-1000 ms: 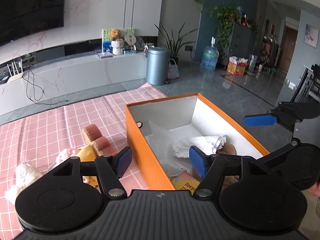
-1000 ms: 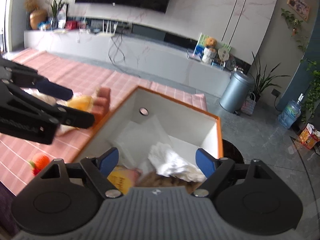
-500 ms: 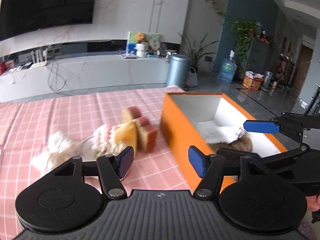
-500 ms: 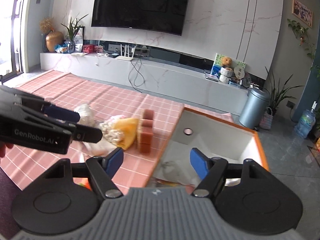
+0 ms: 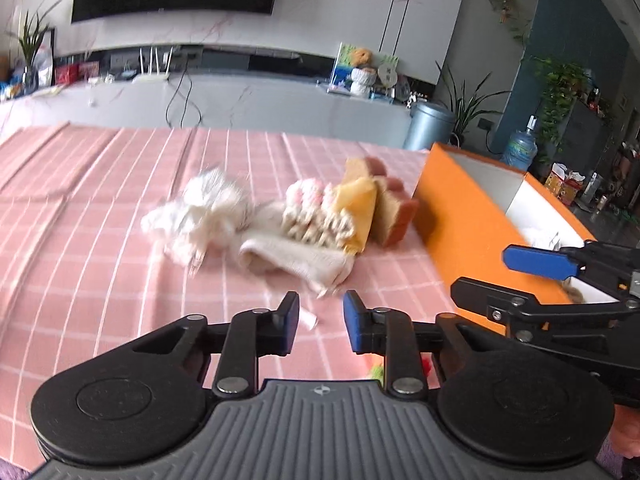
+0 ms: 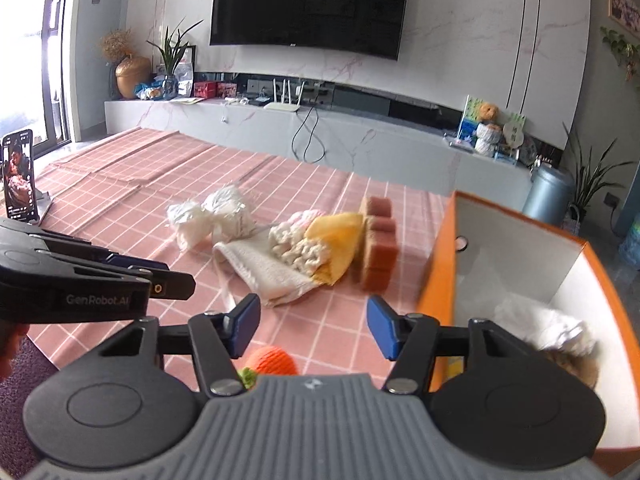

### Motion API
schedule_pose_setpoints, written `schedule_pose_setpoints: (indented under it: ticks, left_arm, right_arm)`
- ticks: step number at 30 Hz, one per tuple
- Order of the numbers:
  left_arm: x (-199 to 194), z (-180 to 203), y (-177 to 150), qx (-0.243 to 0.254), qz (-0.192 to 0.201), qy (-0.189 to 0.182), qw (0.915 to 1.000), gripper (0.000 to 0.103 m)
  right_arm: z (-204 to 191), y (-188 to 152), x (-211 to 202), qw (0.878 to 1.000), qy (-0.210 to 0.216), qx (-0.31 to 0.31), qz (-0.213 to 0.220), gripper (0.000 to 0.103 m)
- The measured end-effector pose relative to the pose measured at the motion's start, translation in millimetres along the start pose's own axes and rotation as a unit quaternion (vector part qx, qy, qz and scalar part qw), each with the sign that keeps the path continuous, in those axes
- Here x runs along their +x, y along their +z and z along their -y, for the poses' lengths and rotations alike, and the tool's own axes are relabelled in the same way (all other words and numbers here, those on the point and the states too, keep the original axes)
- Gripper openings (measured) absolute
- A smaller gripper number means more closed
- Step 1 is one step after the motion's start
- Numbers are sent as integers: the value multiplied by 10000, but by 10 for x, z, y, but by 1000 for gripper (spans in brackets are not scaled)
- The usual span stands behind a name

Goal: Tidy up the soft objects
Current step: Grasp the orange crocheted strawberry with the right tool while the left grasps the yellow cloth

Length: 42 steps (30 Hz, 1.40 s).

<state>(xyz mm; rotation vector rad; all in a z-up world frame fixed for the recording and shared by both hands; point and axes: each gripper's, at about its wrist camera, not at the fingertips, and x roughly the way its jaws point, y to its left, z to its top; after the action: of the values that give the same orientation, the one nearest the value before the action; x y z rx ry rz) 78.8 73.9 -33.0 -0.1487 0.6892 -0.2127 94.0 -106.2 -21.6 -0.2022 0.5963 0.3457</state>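
We see a white fluffy bundle (image 6: 210, 216), cream sock (image 6: 266, 270), yellow cloth (image 6: 336, 246) and brown sponges (image 6: 378, 250) heaped left of the orange box (image 6: 442, 268).

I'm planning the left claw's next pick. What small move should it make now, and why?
Probably ease the left claw forward and down onto the cream knitted cloth. Its fingers stand apart with nothing between them, and that cloth's near edge lies just ahead on the pink tablecloth, the closest soft item still outside the orange box.
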Motion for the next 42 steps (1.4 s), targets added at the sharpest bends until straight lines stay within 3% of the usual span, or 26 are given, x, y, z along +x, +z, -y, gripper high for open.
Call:
schedule_pose_setpoints:
  ticks: [6,18,27,33,42]
  left_arm:
    - [-3,-176,-168,-137,-78,-119,9998,29]
    - [143,-133,-239,108,-188,-236,9995,29]
    - [233,-133,-264,107,-313,-259,9991,29]
    - [255,-68,-171,305,-206,-343,9987,29]
    - [456,82,331,919,81,-466,9946,32]
  right_arm:
    - [-144,-131,198,9994,182,-106,-265,48]
    - [-137,-287,515,9965,303,30,-785,48]
    - [-89,-322,619,9950,493,178,-845,40]
    - [9,-188,592,9949,549,191,-820,39]
    - [304,304,574,9966,349,-181,-721,39]
